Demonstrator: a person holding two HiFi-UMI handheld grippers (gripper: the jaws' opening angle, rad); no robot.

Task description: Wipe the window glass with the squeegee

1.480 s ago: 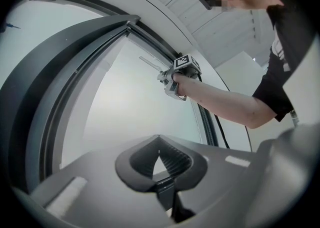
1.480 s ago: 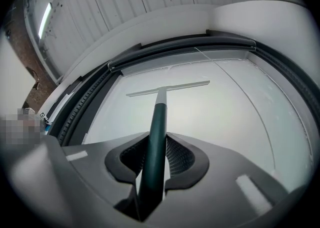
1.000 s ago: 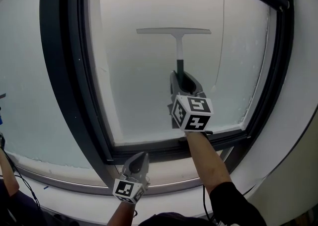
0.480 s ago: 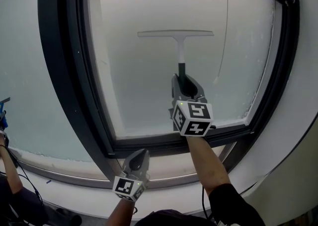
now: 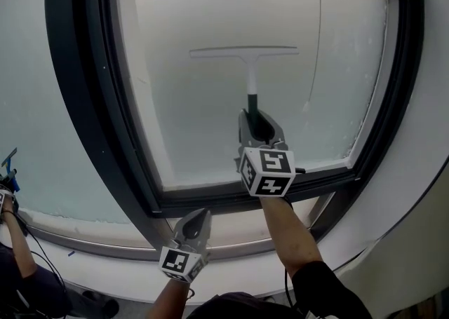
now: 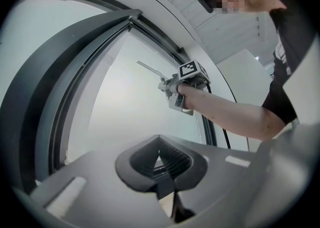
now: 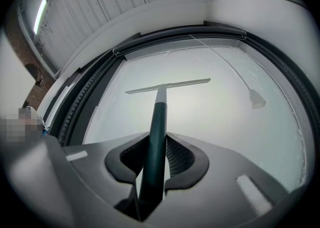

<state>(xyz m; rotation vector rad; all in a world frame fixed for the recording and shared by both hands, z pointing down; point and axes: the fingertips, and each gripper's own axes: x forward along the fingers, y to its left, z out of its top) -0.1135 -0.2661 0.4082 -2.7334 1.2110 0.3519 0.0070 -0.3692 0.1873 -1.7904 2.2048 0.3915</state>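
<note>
R gripper [image 7: 154, 144]: jaws pinching dark-green handle [image 7: 157, 127] of white T-shaped squeegee [image 7: 167, 85]; blade against frosted window glass [image 7: 215, 137], upper mid-pane. L gripper [image 6: 161, 161]: jaws pressed together, empty, below black window frame [image 5: 81, 114]. Only L gripper view shows R forearm [image 6: 230, 114] side-on.

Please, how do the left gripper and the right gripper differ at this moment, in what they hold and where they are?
The right gripper is shut on the squeegee by its dark handle; the left gripper has its jaws together on nothing. The right gripper is raised before the window glass; the left gripper hangs low, below the window frame. Both point towards the window.
</note>
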